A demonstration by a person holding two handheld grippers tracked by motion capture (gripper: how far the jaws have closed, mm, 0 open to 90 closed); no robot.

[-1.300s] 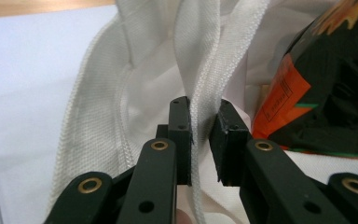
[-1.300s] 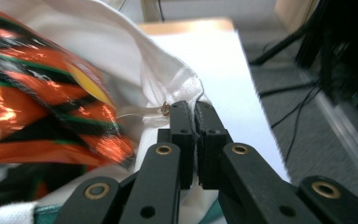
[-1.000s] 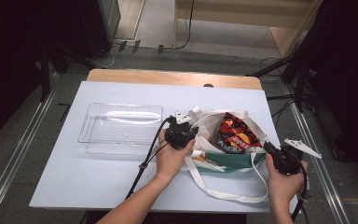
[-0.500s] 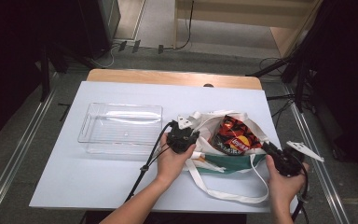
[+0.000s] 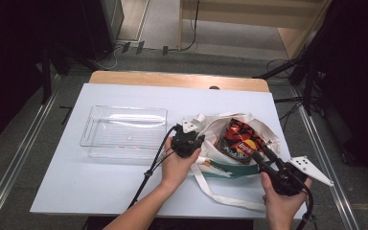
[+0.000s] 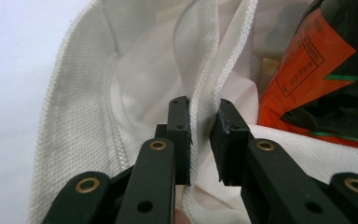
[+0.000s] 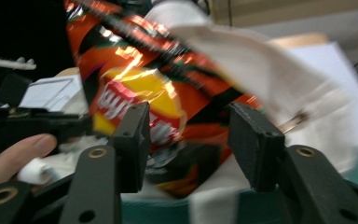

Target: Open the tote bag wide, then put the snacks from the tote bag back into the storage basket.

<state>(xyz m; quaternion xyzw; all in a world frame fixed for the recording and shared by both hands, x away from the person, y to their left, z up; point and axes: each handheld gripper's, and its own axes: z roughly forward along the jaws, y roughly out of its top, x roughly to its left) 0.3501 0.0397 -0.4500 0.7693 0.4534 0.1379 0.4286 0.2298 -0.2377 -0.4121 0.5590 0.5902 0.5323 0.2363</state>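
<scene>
Left fingers: my left gripper (image 6: 199, 140) has its fingers nearly together with the cloth rim of the tote bag (image 5: 211, 132) between them; I cannot tell whether they pinch it.
Purpose of left hold: judged to keep the bag's mouth open.
Right fingers: my right gripper (image 7: 189, 144) stands spread, one finger on each side of the chip packet (image 7: 154, 88), not gripping it.
Chip packet: orange and black, lying inside the bag's open mouth.
Left hand (image 5: 175, 165): at the bag's left rim, forearm reaching in diagonally from the near edge.
Right hand (image 5: 280, 201): at the bag's near right corner, gripper angled into the opening.
Clear bin (image 5: 124, 132): left of the bag on the white worktop (image 5: 86, 191), apparently empty.
</scene>
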